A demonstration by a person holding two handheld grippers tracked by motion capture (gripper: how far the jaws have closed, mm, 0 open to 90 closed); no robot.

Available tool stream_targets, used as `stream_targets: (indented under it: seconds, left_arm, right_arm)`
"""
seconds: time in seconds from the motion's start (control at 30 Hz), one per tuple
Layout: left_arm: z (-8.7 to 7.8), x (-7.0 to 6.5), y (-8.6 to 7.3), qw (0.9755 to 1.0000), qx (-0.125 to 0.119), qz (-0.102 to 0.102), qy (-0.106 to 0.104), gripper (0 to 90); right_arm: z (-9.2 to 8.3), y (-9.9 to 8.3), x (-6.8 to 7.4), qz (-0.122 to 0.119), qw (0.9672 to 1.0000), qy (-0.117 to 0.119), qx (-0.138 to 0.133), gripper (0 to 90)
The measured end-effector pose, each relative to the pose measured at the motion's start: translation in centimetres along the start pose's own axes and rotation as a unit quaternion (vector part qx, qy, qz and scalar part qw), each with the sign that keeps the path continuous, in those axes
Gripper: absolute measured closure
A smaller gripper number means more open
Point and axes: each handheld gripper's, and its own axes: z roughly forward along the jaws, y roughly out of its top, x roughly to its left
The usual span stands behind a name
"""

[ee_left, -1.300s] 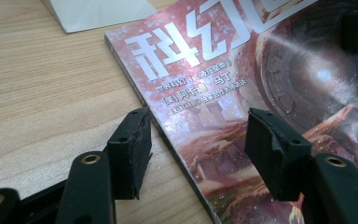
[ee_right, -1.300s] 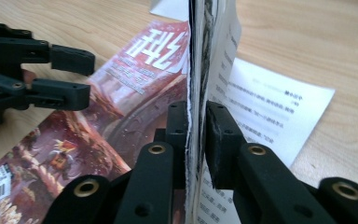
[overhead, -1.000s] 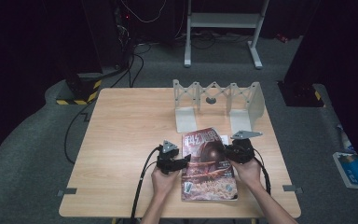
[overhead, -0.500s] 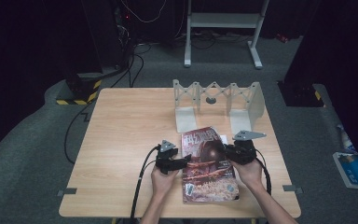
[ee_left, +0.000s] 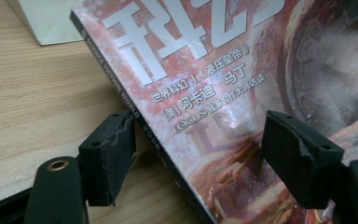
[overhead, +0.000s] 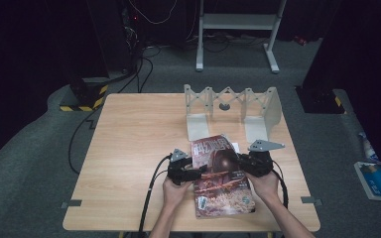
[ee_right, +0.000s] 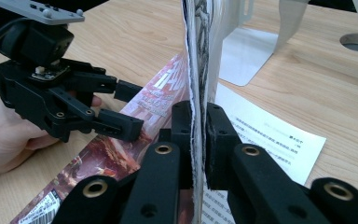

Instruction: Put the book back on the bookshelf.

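We hold a gripper in each hand, both forearms entering from the near edge in the high view. Our left gripper lies level beside the left hand, its jaws pointing toward our right; they have just been opening and now stand wide apart, pressing on nothing. Our right gripper, with its grey three-cornered plate uppermost, sits ahead of the right hand. Its jaws point toward our left and are clamped close together, their pads pinching thin pages.
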Motion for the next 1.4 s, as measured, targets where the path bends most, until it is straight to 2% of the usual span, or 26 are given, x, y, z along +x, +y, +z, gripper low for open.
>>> stream_targets:
  seconds: [0.17, 0.33, 0.5, 0.57, 0.6, 0.63, 0.73, 0.9, 1.0, 1.03, 1.17, 1.2, 1.3, 1.37, 1.4]
  left_arm:
    - [-0.1, 0.0, 0.0, 1.0000, 0.006, -0.004, 0.001, 26.4]
    - [-0.3, 0.0, 0.1, 0.9998, 0.014, 0.004, 0.010, 29.0]
    - [-0.4, 0.0, 0.1, 0.9997, 0.015, 0.006, 0.020, 37.5]
    - [-0.5, 0.0, 0.1, 0.9995, 0.014, 0.014, 0.025, 40.7]
    - [-0.5, -0.1, 0.0, 0.9997, 0.014, 0.012, 0.014, 46.4]
    - [-0.5, -0.1, 0.0, 0.9997, 0.014, 0.012, 0.014, 49.4]
    - [-0.5, -0.1, 0.0, 0.9998, 0.013, 0.015, 0.009, 53.7]
    - [-0.4, -0.1, -0.1, 0.9997, 0.018, 0.011, 0.011, 57.7]
    - [-0.3, -0.1, -0.1, 0.9998, 0.019, 0.006, 0.005, 60.0]
    - [-0.3, -0.1, -0.1, 0.9998, 0.020, 0.004, 0.003, 60.6]
    - [-0.3, -0.1, -0.1, 0.9998, 0.020, 0.005, 0.000, 61.8]
    - [-0.3, -0.1, -0.2, 0.9998, 0.021, 0.003, 0.001, 61.9]
    - [-0.2, -0.1, -0.2, 0.9998, 0.022, 0.003, 0.002, 62.0]
    - [-0.2, -0.1, -0.2, 0.9997, 0.022, 0.003, 0.002, 62.0]
    - [-0.3, -0.1, -0.2, 0.9998, 0.021, 0.002, 0.003, 62.1]
  right_arm:
    - [0.2, 0.0, 0.1, 0.001, 1.0000, 0.004, 0.000, 84.2]
    - [0.4, -0.1, 0.0, 0.003, 1.0000, 0.005, 0.002, 84.1]
    - [0.8, -0.3, -0.3, 0.006, 0.9999, 0.002, 0.009, 83.9]
    - [1.0, -0.5, -0.5, 0.011, 0.9998, -0.002, 0.017, 83.8]
    - [1.3, -0.9, -0.7, 0.020, 0.9995, -0.005, 0.023, 83.7]
    - [1.3, -0.9, -0.7, 0.020, 0.9995, -0.005, 0.023, 83.7]
    - [1.9, -1.7, -1.5, 0.040, 0.9989, -0.004, 0.026, 83.6]
    - [2.5, -2.0, -1.9, 0.046, 0.9983, -0.007, 0.034, 82.0]
    - [2.5, -2.1, -2.0, 0.051, 0.9978, -0.010, 0.040, 80.1]
    - [2.6, -2.2, -2.3, 0.055, 0.9970, -0.015, 0.052, 76.9]
    - [2.7, -2.4, -2.8, 0.063, 0.9955, -0.021, 0.068, 71.3]
    - [2.8, -2.5, -3.0, 0.066, 0.9942, -0.031, 0.079, 66.9]
    - [2.9, -2.6, -3.3, 0.066, 0.9932, -0.039, 0.088, 63.9]
    - [2.9, -2.9, -3.7, 0.069, 0.9908, -0.058, 0.101, 59.1]
    - [2.7, -3.0, -3.8, 0.070, 0.9897, -0.068, 0.104, 61.4]
